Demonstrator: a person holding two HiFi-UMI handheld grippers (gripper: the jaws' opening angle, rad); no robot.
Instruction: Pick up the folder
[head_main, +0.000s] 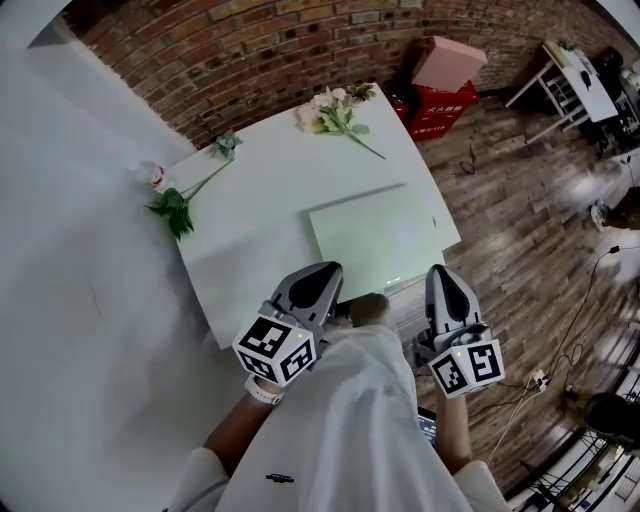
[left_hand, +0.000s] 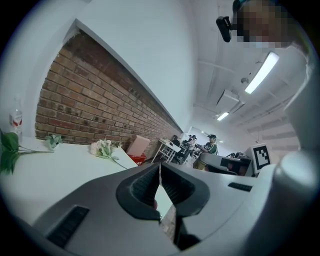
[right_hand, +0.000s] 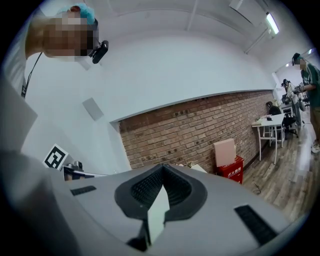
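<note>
The left gripper (head_main: 328, 275) and right gripper (head_main: 441, 274) have their jaws closed on the folder's (head_main: 375, 236) two near corners. The pale green folder sits centre frame, its near edge overhanging the white worktop (head_main: 258, 205).

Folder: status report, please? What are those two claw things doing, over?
Left gripper, right gripper both shut, at near edge of folder. It lies flat on white table. Flowers at far corners, clear of it.
</note>
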